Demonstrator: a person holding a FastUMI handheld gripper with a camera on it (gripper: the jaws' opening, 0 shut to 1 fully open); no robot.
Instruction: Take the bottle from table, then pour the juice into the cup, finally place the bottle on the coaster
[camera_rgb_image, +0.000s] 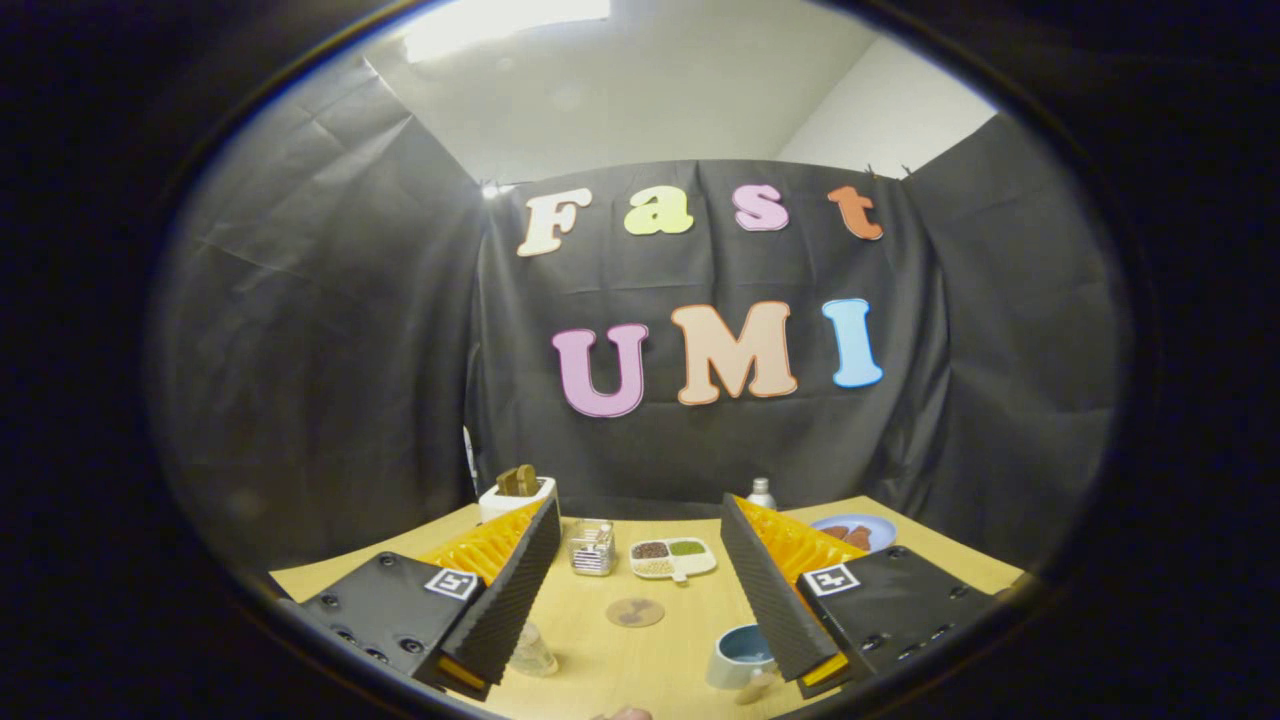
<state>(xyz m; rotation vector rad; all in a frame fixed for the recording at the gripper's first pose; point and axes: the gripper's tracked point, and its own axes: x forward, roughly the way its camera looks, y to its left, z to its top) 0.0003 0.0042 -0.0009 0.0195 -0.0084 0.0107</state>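
Note:
My gripper (638, 512) hovers above the wooden table (640, 670), wide open, nothing between its fingers. A round brownish coaster (635, 612) lies on the table between the fingers. A pale cup (738, 657) with a blue inside stands by the inner side of the right finger (765, 590). A small clear bottle-like vessel (531, 651) sits low beside the left finger (510, 600), partly hidden by it. At the back, another bottle (762, 492) with a pale cap pokes up just behind the right finger's tip.
Along the back of the table stand a white toaster (510, 497) with bread in it, a clear jar (591, 547), a divided dish of grains (673, 558) and a blue plate (853, 531) with brown food. Black cloth walls close in the table.

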